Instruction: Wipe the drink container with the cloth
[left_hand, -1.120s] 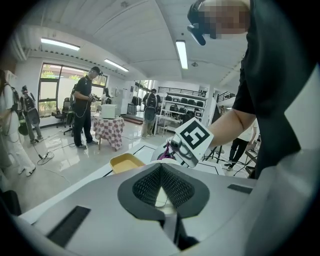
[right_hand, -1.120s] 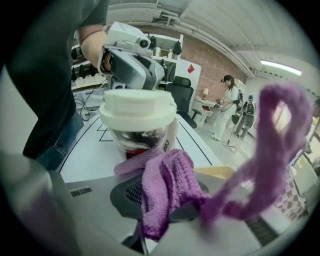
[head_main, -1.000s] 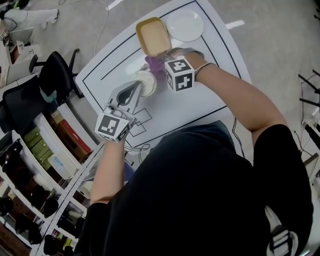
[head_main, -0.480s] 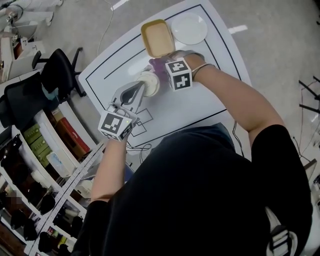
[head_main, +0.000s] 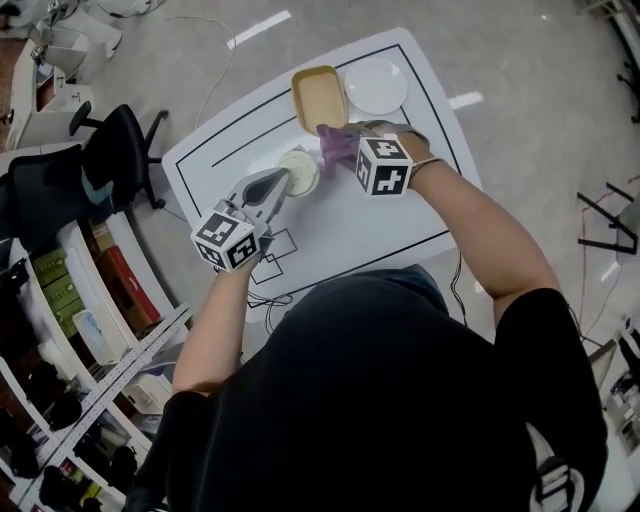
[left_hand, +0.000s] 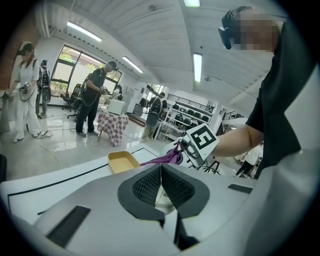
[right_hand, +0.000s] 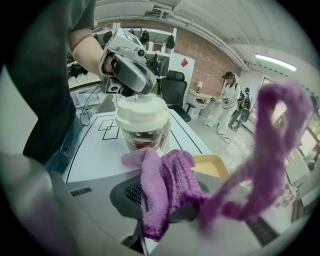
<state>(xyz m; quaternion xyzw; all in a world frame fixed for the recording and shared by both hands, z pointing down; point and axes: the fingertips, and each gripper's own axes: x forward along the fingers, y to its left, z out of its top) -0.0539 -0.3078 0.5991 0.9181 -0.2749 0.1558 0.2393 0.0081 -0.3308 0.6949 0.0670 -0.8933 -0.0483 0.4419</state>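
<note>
A drink cup (head_main: 298, 172) with a white lid stands on the white table (head_main: 400, 220). My left gripper (head_main: 281, 183) comes in from the lower left and is shut on the lid's rim; in the left gripper view its pads (left_hand: 150, 184) meet over the pale lid. The cup (right_hand: 143, 128) fills the middle of the right gripper view, with the left gripper (right_hand: 131, 75) on top of it. My right gripper (head_main: 347, 152) is shut on a purple cloth (head_main: 334, 147), held just right of the cup and apart from it. The cloth (right_hand: 165, 182) drapes over the right jaws.
A yellow tray (head_main: 320, 98) and a white plate (head_main: 376, 86) lie at the table's far side. Black office chairs (head_main: 110, 150) and shelves (head_main: 90, 300) stand to the left. Several people (left_hand: 95, 102) stand far off in the room.
The right gripper with the cloth has lifted and drawn a little to the right of the cup. The left gripper has rolled slightly and stays on the lid.
</note>
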